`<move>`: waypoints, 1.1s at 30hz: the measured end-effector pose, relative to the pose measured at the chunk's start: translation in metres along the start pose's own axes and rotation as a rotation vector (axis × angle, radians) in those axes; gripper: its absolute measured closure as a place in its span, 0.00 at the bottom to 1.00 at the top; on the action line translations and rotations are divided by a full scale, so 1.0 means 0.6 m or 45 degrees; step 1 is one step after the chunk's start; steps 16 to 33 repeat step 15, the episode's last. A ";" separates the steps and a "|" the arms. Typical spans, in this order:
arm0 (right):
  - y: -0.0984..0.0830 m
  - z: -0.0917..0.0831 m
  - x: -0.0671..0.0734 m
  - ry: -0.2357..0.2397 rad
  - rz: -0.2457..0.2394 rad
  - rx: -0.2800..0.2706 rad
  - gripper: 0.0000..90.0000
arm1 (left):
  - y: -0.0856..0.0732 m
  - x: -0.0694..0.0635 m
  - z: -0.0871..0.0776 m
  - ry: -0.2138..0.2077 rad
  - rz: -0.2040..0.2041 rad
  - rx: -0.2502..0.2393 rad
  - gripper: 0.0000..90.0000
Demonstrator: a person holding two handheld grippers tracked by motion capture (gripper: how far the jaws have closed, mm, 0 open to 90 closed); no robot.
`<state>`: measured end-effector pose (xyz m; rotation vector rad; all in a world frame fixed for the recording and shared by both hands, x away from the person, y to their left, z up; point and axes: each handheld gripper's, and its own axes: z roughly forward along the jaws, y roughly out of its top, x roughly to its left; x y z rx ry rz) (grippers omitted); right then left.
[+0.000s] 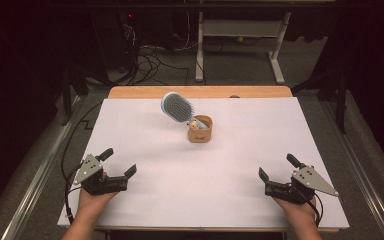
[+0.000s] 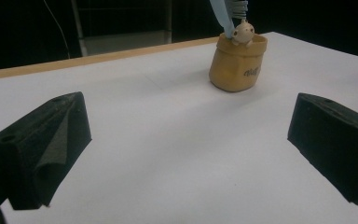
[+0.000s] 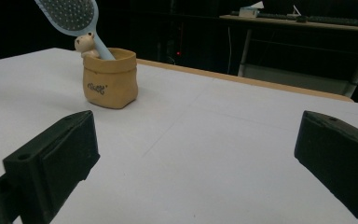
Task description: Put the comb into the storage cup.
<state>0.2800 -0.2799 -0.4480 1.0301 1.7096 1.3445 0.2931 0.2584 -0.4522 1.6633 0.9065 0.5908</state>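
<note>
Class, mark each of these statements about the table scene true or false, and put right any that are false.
1. The hairbrush stands handle-down in the tan pot. True.
2. The left gripper is shut on the brush. False: its jaws are open, apart from the brush.
3. A small animal figure sits at the pot's rim. True.
4. The pot lies tipped on its side. False: it stands upright.
5. The right gripper is open above the white table. True.
</note>
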 end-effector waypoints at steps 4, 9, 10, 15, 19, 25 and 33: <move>0.000 0.003 0.000 -0.004 -0.002 0.007 0.00 | 0.001 -0.007 0.003 -0.012 0.024 0.008 0.00; -0.002 0.004 -0.001 -0.005 0.004 0.013 0.00 | 0.003 -0.012 0.002 -0.012 0.038 -0.004 0.00; -0.002 0.004 -0.001 -0.005 0.002 0.014 0.00 | 0.003 -0.012 0.001 -0.014 0.040 -0.006 0.00; -0.002 0.004 -0.002 -0.008 0.006 0.012 0.00 | 0.003 -0.014 0.001 -0.011 0.046 -0.009 0.00; -0.002 0.004 -0.002 -0.008 0.006 0.012 0.00 | 0.003 -0.014 0.001 -0.011 0.046 -0.009 0.00; -0.002 0.004 -0.002 -0.008 0.006 0.012 0.00 | 0.003 -0.014 0.001 -0.011 0.046 -0.009 0.00; -0.002 0.004 -0.002 -0.008 0.006 0.012 0.00 | 0.003 -0.014 0.001 -0.011 0.046 -0.009 0.00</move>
